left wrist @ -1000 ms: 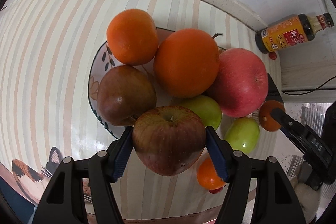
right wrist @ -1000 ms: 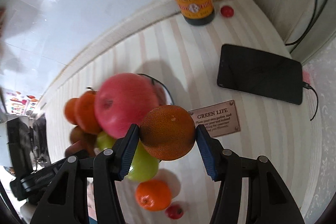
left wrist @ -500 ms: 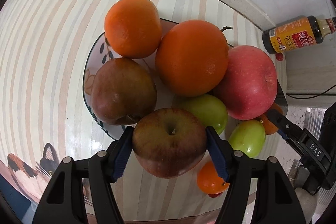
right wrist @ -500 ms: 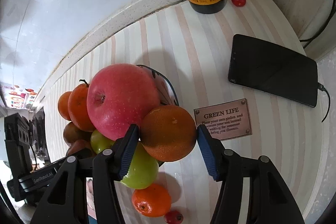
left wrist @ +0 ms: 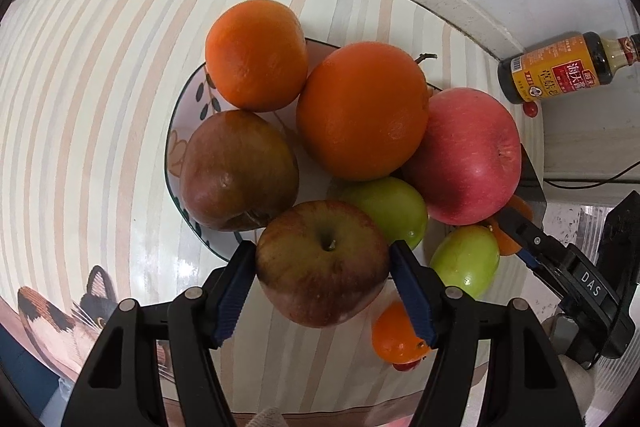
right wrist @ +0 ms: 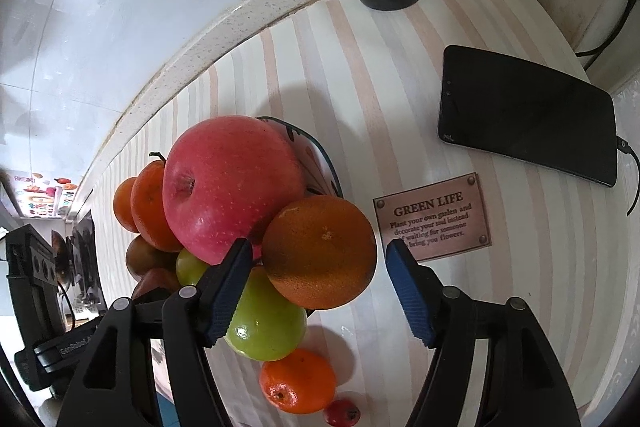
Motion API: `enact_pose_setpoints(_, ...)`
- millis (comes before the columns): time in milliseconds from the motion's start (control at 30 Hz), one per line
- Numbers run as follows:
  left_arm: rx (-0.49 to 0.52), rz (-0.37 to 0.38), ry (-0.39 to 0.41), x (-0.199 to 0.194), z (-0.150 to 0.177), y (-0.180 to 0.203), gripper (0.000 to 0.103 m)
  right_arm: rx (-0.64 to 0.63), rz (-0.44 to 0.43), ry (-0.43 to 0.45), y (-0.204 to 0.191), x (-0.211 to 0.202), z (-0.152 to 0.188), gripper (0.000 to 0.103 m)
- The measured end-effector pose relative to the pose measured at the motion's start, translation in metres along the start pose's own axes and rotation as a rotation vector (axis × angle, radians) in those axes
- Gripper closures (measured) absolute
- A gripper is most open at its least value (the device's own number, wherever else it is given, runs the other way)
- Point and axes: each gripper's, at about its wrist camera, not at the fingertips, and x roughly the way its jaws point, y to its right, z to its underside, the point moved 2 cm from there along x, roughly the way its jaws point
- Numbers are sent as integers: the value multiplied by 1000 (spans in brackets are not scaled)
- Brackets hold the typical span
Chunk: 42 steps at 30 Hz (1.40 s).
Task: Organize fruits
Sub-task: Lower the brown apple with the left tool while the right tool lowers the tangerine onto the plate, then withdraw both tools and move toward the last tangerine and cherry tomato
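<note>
My left claw point(left wrist: 322, 263) is clamped on a dull red-brown apple point(left wrist: 322, 261), stem dimple facing up, blue pads pressed against both flanks. It hangs over the near rim of the patterned plate point(left wrist: 178, 143), which is piled with two oranges, a russet apple, a big pink apple point(left wrist: 466, 155) and a green one. My right claw point(right wrist: 318, 265) stands apart around a speckled orange point(right wrist: 320, 251): the left pad is near its skin, the right pad clear of it (a visible gap). The orange sits at the plate's edge against the pink apple. Only the right view shows the phone point(right wrist: 528, 113) and plaque point(right wrist: 434, 223) on the striped surface point(right wrist: 360, 75); the left shows a cat print point(left wrist: 60, 311).
</note>
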Motion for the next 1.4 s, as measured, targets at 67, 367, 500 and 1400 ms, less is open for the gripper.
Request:
enact_pose_setpoints(67, 5, -1, 7, -3, 0, 1, 37, 1, 6, -5, 1, 0, 0, 26)
enact_pose_setpoints(367, 62, 14, 105, -44, 2, 10, 15, -2, 51, 31, 2, -22, 4, 8)
enact_pose_setpoints(500, 126, -48, 173, -69, 11, 16, 15, -77, 143, 89, -16, -45, 14, 7)
enact_pose_setpoints(1400, 239, -184, 449, -212, 142, 10, 15, -363, 258, 379, -134, -217, 164, 3)
